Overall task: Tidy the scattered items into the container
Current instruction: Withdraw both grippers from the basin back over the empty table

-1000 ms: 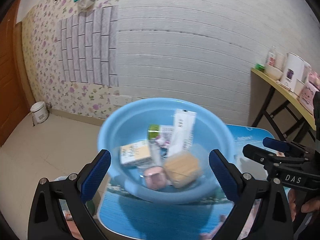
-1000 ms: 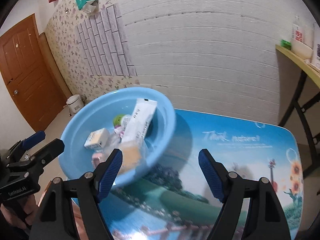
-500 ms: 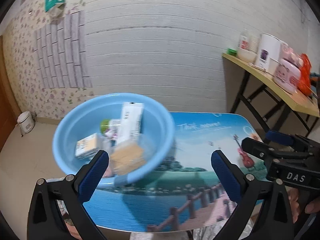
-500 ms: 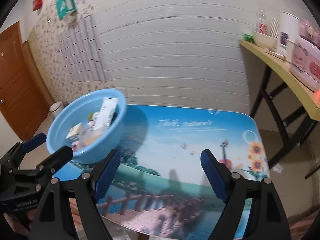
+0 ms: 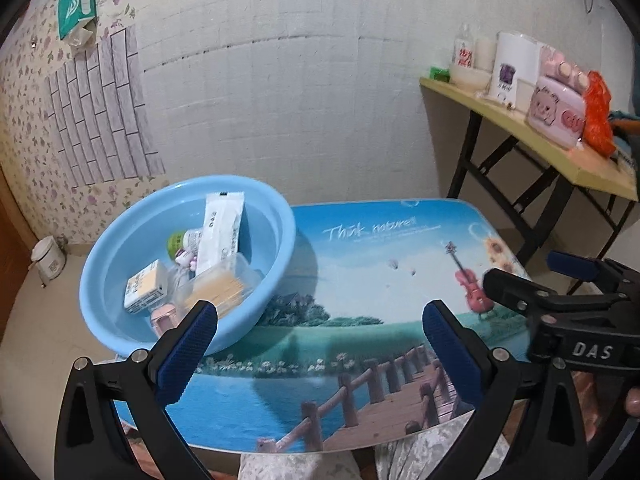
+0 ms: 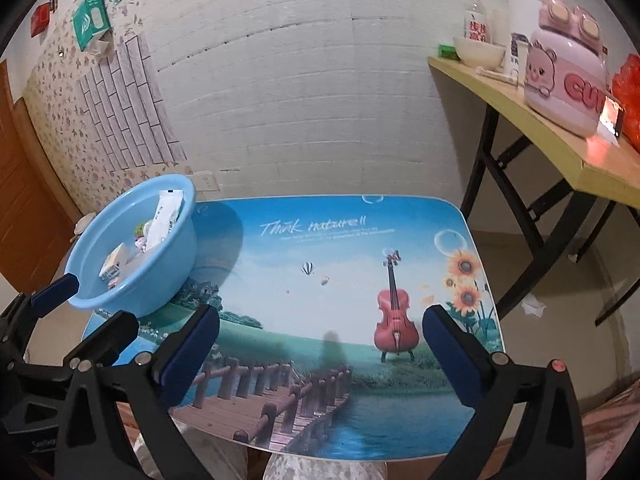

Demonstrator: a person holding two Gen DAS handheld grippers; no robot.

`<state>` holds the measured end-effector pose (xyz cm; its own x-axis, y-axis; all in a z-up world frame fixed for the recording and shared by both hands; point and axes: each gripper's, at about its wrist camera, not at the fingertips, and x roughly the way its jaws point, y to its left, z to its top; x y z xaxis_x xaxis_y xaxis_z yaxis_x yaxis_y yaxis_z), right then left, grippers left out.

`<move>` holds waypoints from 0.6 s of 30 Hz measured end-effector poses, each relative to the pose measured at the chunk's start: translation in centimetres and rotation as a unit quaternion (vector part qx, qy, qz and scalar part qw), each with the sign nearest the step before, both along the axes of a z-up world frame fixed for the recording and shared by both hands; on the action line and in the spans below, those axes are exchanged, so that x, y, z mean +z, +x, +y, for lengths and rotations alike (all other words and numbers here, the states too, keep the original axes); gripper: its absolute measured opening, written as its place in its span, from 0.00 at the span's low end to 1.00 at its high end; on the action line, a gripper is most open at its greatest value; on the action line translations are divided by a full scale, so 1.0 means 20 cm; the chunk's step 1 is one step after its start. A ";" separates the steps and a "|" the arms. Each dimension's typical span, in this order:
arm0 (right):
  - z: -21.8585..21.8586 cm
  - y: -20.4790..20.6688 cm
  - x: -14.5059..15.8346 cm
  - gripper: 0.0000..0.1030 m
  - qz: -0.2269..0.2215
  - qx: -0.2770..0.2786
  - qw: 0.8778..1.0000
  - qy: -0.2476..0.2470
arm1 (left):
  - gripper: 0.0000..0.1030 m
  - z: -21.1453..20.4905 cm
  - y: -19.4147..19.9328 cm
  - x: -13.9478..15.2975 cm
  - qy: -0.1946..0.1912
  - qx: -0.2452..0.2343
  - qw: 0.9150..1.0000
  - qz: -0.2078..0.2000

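The left gripper (image 5: 320, 334) is held level and low, its two blue-padded fingers (image 5: 188, 348) spread wide with nothing between them. The right gripper (image 6: 320, 340) sits just beside it, at about the same height, its fingers (image 6: 448, 354) equally wide apart and bare. Each shows at the edge of the other's view, both pointing forward and roughly parallel.

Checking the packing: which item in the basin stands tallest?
The white tube-like packet in the blue basin: it leans upright, reaching about rim height, while the small yellow-white box and the others lie low.
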<state>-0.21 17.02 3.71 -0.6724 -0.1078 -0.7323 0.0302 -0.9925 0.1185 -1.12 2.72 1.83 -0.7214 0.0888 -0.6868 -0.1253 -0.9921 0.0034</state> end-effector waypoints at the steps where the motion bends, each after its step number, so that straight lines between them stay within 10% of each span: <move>1: 0.01 0.00 -0.01 1.00 -0.004 0.000 1.000 -0.002 | 1.00 -0.01 0.00 0.00 0.002 0.003 1.000 -0.002; 18: -0.04 0.01 -0.03 1.00 -0.011 0.006 1.000 0.001 | 1.00 -0.05 0.00 -0.01 0.001 0.012 1.000 -0.007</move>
<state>0.00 16.27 3.16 -0.6554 -0.1148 -0.7465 0.0403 -0.9923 0.1172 -1.10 1.69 1.73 -0.7134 0.0733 -0.6969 -0.1014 -0.9948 -0.0008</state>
